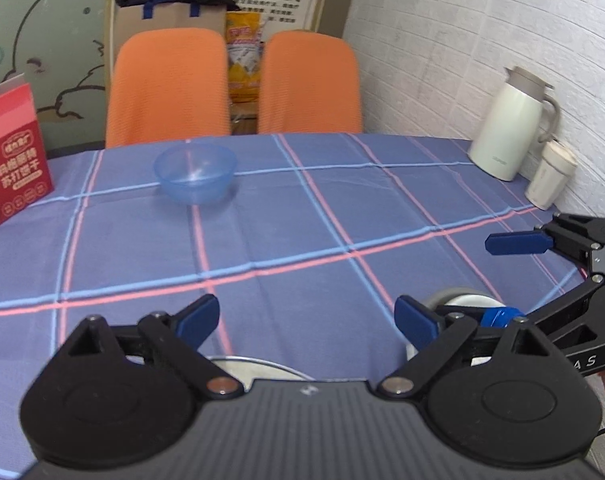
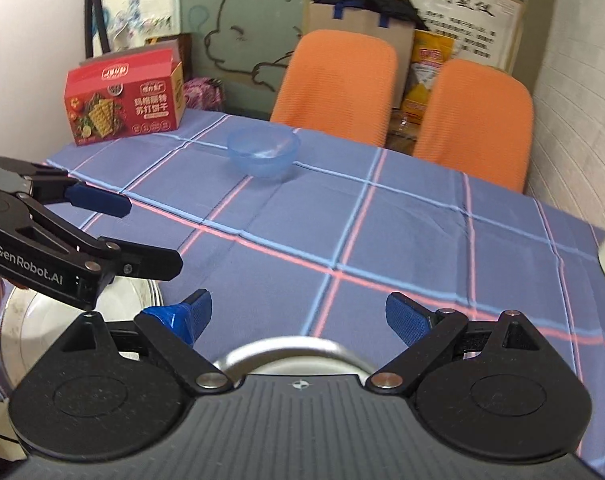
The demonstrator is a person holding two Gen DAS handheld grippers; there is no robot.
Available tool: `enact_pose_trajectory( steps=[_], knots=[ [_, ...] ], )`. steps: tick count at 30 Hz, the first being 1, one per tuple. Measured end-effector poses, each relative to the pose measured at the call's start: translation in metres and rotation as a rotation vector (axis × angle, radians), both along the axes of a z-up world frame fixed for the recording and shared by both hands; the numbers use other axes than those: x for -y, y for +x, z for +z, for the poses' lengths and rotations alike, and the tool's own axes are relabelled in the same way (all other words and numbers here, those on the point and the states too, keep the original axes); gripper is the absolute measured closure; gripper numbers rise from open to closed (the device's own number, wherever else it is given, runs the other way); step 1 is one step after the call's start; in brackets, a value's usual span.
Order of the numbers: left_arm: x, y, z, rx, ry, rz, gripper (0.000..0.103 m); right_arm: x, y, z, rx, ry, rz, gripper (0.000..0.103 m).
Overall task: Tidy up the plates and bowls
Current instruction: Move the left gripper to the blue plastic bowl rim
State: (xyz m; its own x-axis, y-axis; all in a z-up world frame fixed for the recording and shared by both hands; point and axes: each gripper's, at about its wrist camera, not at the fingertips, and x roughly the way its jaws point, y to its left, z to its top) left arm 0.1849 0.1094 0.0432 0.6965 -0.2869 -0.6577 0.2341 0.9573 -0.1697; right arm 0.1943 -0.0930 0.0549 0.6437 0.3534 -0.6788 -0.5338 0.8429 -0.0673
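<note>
A translucent blue bowl (image 1: 194, 174) (image 2: 262, 152) stands upright on the far side of the checked tablecloth, well ahead of both grippers. My left gripper (image 1: 306, 322) (image 2: 150, 236) is open and holds nothing; it hovers over a shallow metal plate (image 1: 258, 368) (image 2: 26, 320) at the near edge. My right gripper (image 2: 302, 318) (image 1: 508, 280) is also open and holds nothing. Just under it sits a metal bowl (image 2: 294, 350) (image 1: 462, 300), mostly hidden by the gripper body. One right finger carries blue tape.
A red cracker box (image 1: 10, 168) (image 2: 126, 104) stands at the table's far left. A white thermos jug (image 1: 506, 128) and a small cream cup (image 1: 550, 178) sit by the right wall. Two orange chairs (image 1: 170, 88) (image 2: 474, 120) are behind the table.
</note>
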Motion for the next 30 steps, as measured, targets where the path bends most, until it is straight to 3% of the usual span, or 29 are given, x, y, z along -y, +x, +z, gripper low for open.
enact_pose_trajectory(
  steps=[4,8,15,17,22,30],
  knots=[
    [-0.035,0.025,0.004,0.018,0.006,0.057,0.01,-0.03,0.036,0.005,0.001,-0.039,0.054,0.022],
    [-0.065,0.077,0.01,0.057,0.023,0.137,0.01,-0.061,0.088,-0.006,-0.024,-0.052,0.076,0.022],
    [-0.089,0.195,-0.018,-0.044,-0.055,0.165,0.01,-0.098,0.162,-0.051,-0.088,-0.051,0.082,0.022],
    [-0.086,0.215,-0.031,-0.068,-0.044,0.168,0.01,-0.099,0.176,-0.062,-0.109,-0.033,0.069,0.022],
    [-0.084,0.238,-0.055,-0.105,-0.004,0.179,0.01,-0.099,0.185,-0.073,-0.117,-0.016,0.085,0.021],
    [-0.091,0.245,-0.063,-0.109,0.016,0.199,0.01,-0.089,0.171,-0.076,-0.062,0.04,0.11,0.019]
  ],
)
